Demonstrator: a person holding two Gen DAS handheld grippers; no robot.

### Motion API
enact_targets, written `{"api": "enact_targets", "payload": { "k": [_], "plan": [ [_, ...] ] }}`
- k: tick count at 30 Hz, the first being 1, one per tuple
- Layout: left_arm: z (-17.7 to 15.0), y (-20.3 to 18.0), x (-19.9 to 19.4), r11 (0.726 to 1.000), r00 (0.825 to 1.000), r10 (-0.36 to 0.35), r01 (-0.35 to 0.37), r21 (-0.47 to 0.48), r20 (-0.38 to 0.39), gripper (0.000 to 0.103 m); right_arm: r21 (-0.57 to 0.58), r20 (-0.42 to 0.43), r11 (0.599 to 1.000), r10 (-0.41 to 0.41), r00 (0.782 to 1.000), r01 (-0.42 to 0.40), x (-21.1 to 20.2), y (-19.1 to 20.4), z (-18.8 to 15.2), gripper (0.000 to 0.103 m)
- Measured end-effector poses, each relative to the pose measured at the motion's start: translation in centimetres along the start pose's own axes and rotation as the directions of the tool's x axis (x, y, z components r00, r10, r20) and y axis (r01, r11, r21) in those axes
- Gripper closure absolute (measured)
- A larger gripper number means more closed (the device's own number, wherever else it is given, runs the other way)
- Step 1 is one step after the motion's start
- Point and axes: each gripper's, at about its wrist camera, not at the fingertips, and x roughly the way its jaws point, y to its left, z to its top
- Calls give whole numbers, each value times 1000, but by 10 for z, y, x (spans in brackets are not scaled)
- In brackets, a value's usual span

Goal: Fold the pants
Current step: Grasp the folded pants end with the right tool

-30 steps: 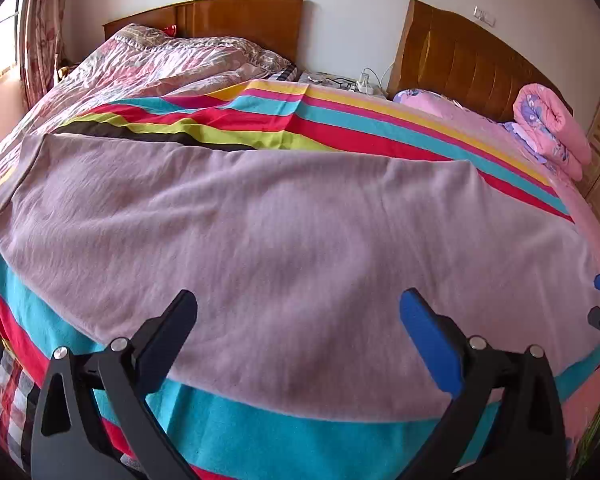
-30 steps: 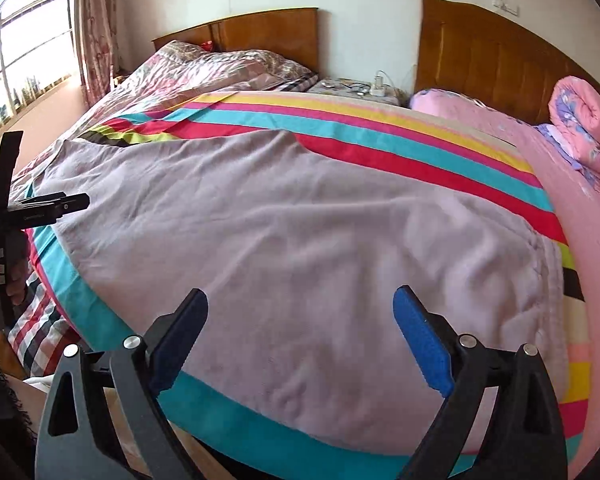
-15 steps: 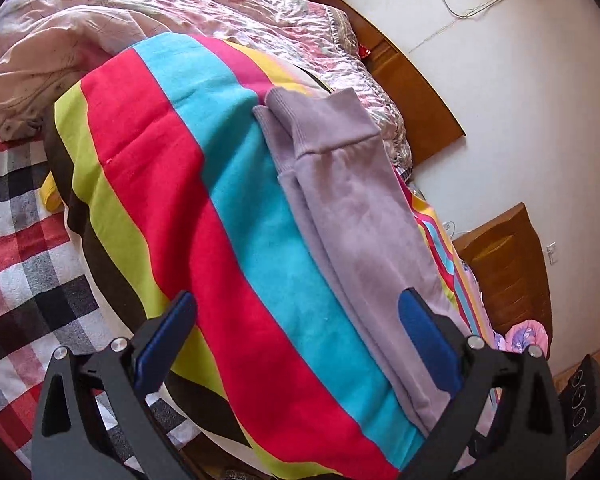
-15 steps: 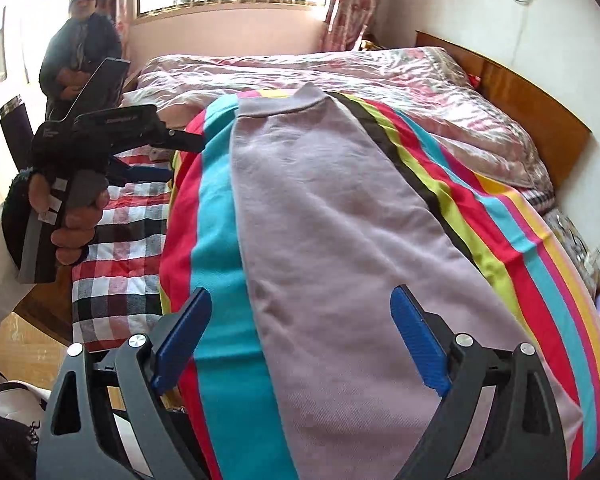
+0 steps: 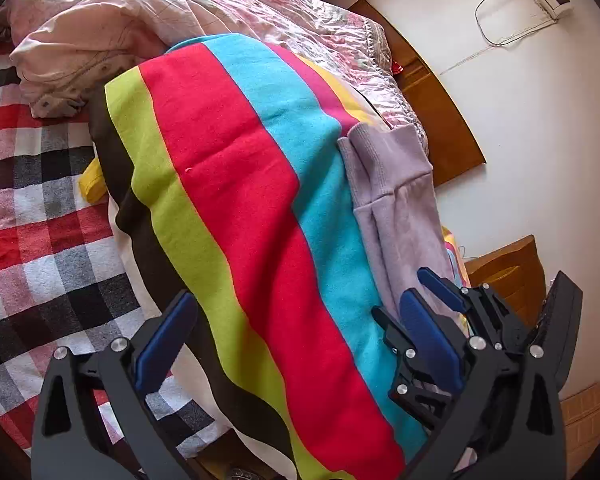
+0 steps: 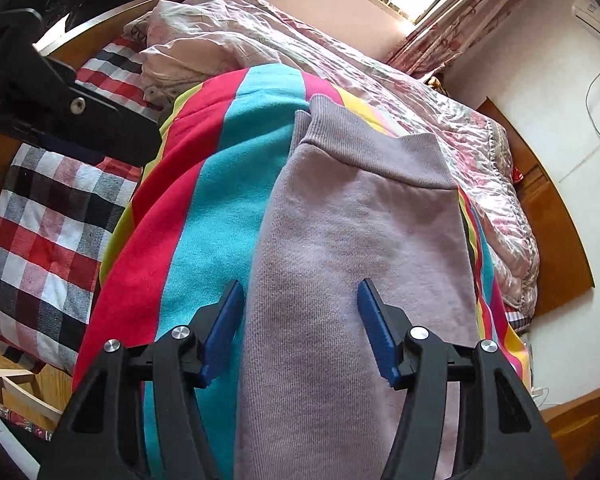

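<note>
A: State the position of the pants (image 6: 352, 264).

B: The pants lie lengthwise on the striped blanket (image 5: 236, 208), over its cyan stripe and the narrower stripes beyond it. The ribbed cuffs sit at the far end, toward the crumpled quilt (image 6: 340, 60). Two layers show at the cuffs, one lying on the other.

A: State the condition of the right tool (image 6: 300, 320).

B: Its jaws stand at a medium gap and are closing. The pants fabric lies between them. One blue pad is at the pants' edge next to the cyan stripe; the other is over the lilac cloth. The pads do not visibly press the fabric.

A: State the condition of the left tool (image 5: 296, 340).

B: Its jaws stand wide. Only the blanket lies between them, across its red, green and dark stripes. It holds nothing.

A: How do the two tools stand relative to the pants?

B: In the left view, the right tool is at the near end of the pants, just beside the left tool's right finger. The checked sheet (image 5: 32, 248) lies on the blanket's other side, away from the pants.
</note>
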Motion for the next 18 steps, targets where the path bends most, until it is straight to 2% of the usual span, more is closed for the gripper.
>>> {"api": "enact_targets", "payload": {
  "k": [2,3,6,7,8,10,11,13,14,15,16,17,18],
  "plan": [
    [6,-3,6,997,997,-76,76,-22,-33,2,58,48,997,47,998,-50,-6,-8,-2,82],
    [10,-6,10,991,990,-130,128,-31,-49,2,113,74,989,85,994,-93,-10,-16,-3,87],
    [26,-29,30,958,953,-287,283,-51,-97,2,222,140,964,121,983,-150,-21,-33,-8,88],
    [31,-36,39,951,945,-310,306,-55,-105,2,238,153,958,124,980,-158,-24,-37,-9,88],
    [37,-41,49,950,944,-310,305,-59,-113,2,250,162,955,125,979,-163,-26,-40,-11,88],
    [48,-50,72,930,919,-367,358,-86,-143,2,265,175,948,133,975,-177,-29,-43,-11,88],
    [54,-53,84,925,914,-378,366,-103,-150,2,268,181,946,135,974,-181,-30,-43,-11,88],
    [64,-64,101,930,919,-367,359,-78,-142,3,267,184,943,151,971,-197,-30,-41,-11,88],
    [68,-69,106,933,924,-360,357,-50,-130,7,264,183,937,184,966,-228,-30,-40,-11,86],
    [70,-72,109,942,935,-336,335,-24,-117,19,263,167,930,217,962,-256,-31,-39,-11,82],
    [73,-73,112,950,944,-310,312,-1,-112,30,274,161,920,242,957,-279,-35,-42,-12,59],
    [76,-73,113,955,950,-293,297,22,-108,56,295,180,908,253,951,-297,-43,-48,-17,28],
    [78,-69,114,959,956,-276,281,37,-103,84,321,216,893,255,942,-315,-54,-57,-25,21]
  ]
}}
